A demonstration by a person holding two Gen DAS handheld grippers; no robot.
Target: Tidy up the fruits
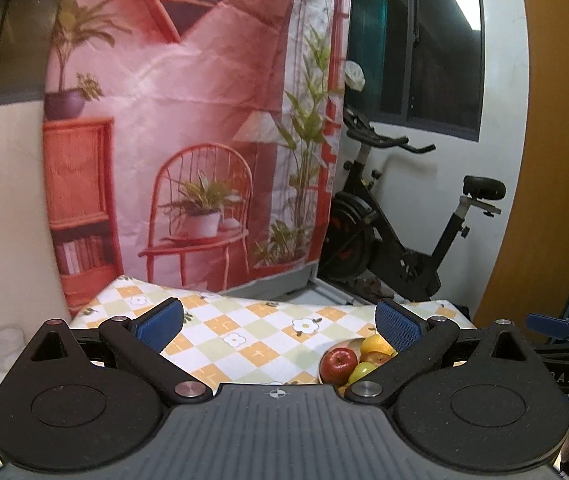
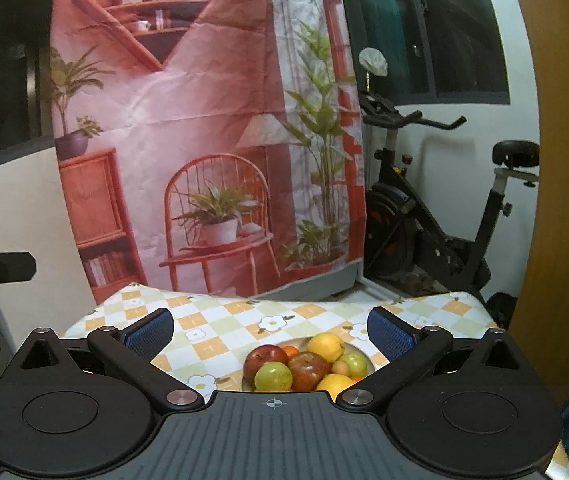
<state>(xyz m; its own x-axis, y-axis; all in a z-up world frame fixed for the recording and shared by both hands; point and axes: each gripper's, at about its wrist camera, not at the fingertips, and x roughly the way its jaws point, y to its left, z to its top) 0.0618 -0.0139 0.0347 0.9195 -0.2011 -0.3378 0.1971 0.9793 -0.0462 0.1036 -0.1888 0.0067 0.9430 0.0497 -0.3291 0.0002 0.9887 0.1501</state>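
Left gripper (image 1: 280,326) gapes wide, holding nothing, over the checked tabletop (image 1: 220,344); right gripper (image 2: 270,334) likewise wide above the fruit plate (image 2: 364,354) near the front edge. Heaped fruits (image 2: 308,368) could roll off if one is nudged

**Open tablecloth on the left, fruit plate crowding the right**

Bare checked tablecloth (image 2: 220,332) across the table's left and middle, free for passage. Heaped plate of fruit (image 2: 308,364) near the front edge, toward the right. Printed backdrop (image 2: 204,140) walling off the far edge. Exercise bike (image 2: 436,216) past the right corner.
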